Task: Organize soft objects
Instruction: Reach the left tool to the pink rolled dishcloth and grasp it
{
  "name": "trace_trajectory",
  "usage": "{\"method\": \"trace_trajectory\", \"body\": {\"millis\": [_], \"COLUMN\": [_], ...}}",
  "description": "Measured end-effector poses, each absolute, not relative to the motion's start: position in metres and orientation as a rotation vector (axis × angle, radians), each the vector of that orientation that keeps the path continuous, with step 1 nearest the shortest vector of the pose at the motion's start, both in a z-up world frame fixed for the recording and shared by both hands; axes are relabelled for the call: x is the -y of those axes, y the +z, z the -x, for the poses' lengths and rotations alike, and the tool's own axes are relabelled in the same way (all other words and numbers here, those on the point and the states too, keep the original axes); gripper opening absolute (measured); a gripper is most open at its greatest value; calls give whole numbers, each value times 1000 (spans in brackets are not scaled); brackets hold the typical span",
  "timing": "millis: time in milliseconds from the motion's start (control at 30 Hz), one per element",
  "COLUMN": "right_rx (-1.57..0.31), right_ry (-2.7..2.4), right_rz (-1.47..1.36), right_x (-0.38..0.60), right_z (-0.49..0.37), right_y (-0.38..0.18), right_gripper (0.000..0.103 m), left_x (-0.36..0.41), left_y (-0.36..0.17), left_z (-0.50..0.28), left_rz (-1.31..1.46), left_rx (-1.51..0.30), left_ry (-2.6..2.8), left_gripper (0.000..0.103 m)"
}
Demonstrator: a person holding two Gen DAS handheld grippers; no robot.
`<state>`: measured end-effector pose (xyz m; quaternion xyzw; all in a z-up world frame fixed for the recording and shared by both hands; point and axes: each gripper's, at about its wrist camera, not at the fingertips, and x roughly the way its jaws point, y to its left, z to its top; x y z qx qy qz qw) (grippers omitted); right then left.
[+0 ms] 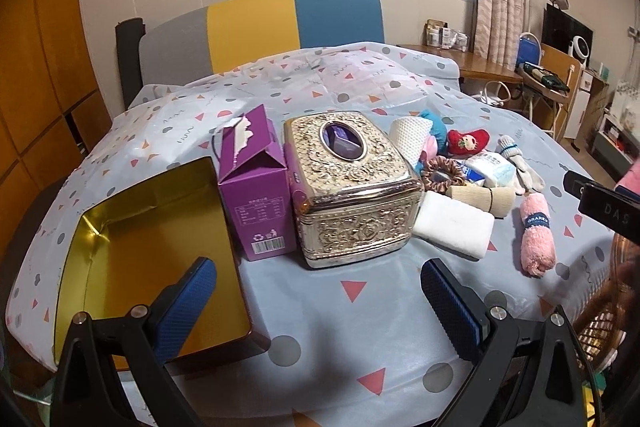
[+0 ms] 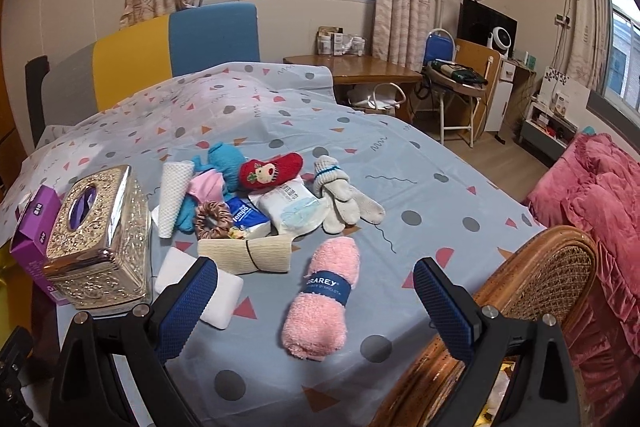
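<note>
Looking through the left wrist camera, the left gripper [image 1: 318, 301] hangs over the table [image 1: 360, 339] with its jaws spread wide and nothing between them. Just in front on the left sits a gold tin [image 1: 132, 227]. It is open and has nothing inside. Next to it stands a purple carton [image 1: 256, 203] with a torn top, touching a shiny metal tissue box [image 1: 352, 187]. Something purple shows through the hole in its lid. All the soft things lie on the right in a heap: a white sponge [image 1: 454, 223], a tan roll [image 1: 486, 197], a pink towel roll [image 1: 536, 231], a red plush toy [image 1: 466, 141], white gloves [image 1: 520, 163] and a hair scrunchie [image 1: 442, 173]. A bit of the right gripper pokes in at the right edge.

In the right wrist camera, the right gripper [image 2: 316, 303] is wide open too and holds nothing. The pink towel roll [image 2: 322, 301] lies on the table right between its jaws, not touched. Behind it are the tan roll [image 2: 244, 253], the white sponge [image 2: 200, 281], the white gloves [image 2: 344, 197], the red plush toy [image 2: 272, 167], a blue knit thing [image 2: 224, 159], the hair scrunchie [image 2: 214, 219] and tissue packs [image 2: 280, 211].

I think the job has not really started. No soft thing is in the tin, so the whole heap is left to sort.
</note>
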<state>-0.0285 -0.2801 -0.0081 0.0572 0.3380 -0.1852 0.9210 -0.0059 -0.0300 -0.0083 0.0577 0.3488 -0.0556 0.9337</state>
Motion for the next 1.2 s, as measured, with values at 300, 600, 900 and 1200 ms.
{"method": "trace_trajectory", "body": {"millis": [300,600,900,1200], "right_rx": [-698,-681,-647,-689], "right_ry": [-389,-464,-509,-509], "right_rz": [-151,-211,-264,-289], "right_x": [302,354,383,398], "right_z": [28,48,64,62], "right_y": [-7,4,12,-2], "right_gripper": [101,101,101,101], "left_x": [62,130,217,274], "left_y": [-18,-41,-64,-91], "left_z": [-14,-36,-66,-91], "left_rz": [-101,-165,-256,-235], "left_rx": [-861,-972,-1027,-1135], "left_ry": [-398,-602,-748,-825], "left_gripper": [103,101,80,70]}}
